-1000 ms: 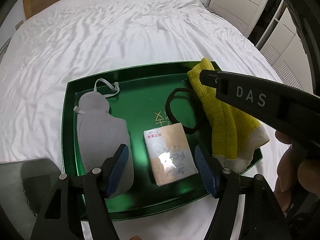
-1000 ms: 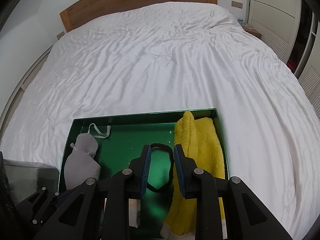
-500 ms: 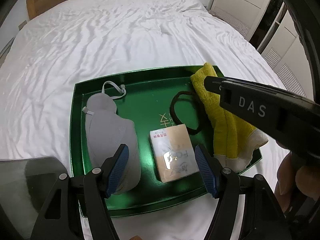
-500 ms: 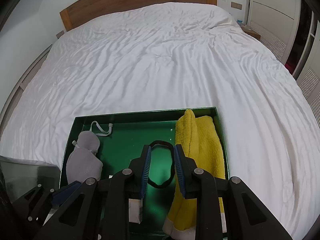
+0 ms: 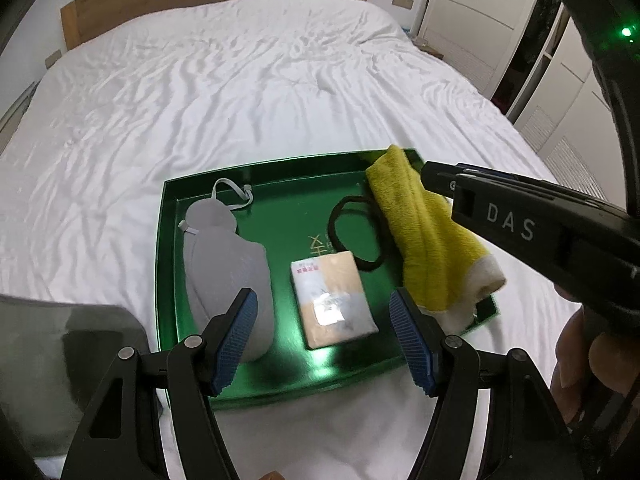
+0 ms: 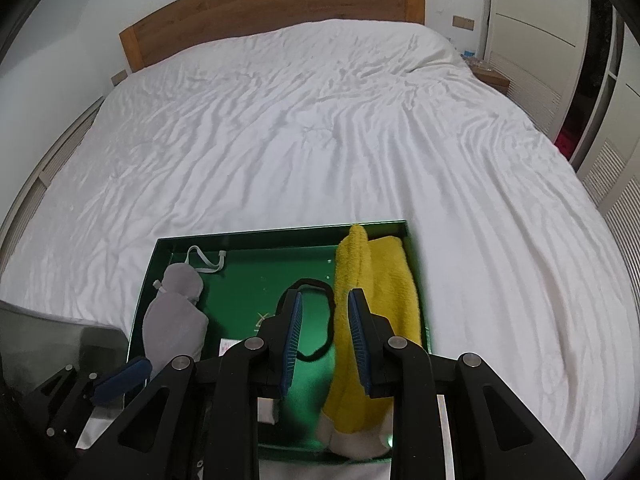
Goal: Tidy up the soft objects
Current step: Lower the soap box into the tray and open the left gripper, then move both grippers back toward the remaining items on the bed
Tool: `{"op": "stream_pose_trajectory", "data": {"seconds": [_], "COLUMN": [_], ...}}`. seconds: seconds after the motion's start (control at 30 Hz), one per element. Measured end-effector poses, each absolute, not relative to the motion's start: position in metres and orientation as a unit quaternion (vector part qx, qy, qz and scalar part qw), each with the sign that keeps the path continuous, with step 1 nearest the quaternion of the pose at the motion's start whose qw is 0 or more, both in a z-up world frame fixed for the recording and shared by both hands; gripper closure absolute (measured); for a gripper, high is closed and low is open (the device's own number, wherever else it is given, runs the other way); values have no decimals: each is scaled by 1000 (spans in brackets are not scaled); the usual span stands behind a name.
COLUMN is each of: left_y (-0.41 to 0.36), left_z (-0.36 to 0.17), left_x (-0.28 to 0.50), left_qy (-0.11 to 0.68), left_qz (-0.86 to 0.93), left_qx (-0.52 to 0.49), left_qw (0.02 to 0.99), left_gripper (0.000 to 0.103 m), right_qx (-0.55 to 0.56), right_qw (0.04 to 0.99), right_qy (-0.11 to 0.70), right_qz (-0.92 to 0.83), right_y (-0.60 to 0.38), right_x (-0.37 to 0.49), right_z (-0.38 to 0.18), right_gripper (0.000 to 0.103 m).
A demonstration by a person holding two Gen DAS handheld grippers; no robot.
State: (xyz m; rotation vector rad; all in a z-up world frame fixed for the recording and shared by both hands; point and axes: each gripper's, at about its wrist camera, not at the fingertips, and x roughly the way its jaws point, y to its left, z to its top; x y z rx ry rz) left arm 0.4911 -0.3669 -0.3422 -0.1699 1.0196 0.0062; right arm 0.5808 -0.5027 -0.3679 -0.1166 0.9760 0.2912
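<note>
A green tray (image 5: 288,200) lies on the white bed. In it are a grey eye mask (image 5: 228,268), a tan tissue pack (image 5: 334,298), a black hair band (image 5: 352,236) and a yellow towel (image 5: 424,236). My left gripper (image 5: 324,340) is open and empty above the tray's near edge, over the tissue pack. My right gripper (image 6: 324,336) is open with a narrow gap and empty, above the hair band (image 6: 316,320) and the towel (image 6: 372,280). The eye mask (image 6: 176,320) and tray (image 6: 240,276) also show in the right wrist view.
The white bedsheet (image 6: 320,140) spreads beyond the tray up to a wooden headboard (image 6: 272,12). White wardrobe doors (image 6: 532,20) stand at the right. A dark grey flat object (image 5: 60,340) lies left of the tray.
Both grippers have pulled back and up from the tray, so it looks smaller and farther. The objects in the tray have not moved.
</note>
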Motion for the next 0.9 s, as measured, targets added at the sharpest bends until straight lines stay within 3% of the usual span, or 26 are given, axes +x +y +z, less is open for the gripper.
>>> {"op": "stream_pose_trajectory", "data": {"seconds": [0.23, 0.43, 0.6, 0.9], "left_y": [-379, -365, -307, -152], "left_z": [-309, -271, -257, -278], "left_x": [444, 357, 267, 119], "left_qy": [452, 421, 419, 493], "left_qz": [-2, -13, 13, 135], "left_qx": [-81, -94, -74, -37], "left_qw": [888, 902, 905, 859], "left_gripper": [40, 40, 40, 40], "right_qx": [-58, -82, -91, -99], "right_qw": [881, 887, 880, 849], "right_qy": [448, 431, 434, 463], "right_qz": [137, 148, 170, 233], "right_y": [-520, -534, -525, -437], "right_x": [541, 464, 378, 244], "right_z": [-337, -305, -277, -253], "right_gripper": [79, 79, 77, 74]}}
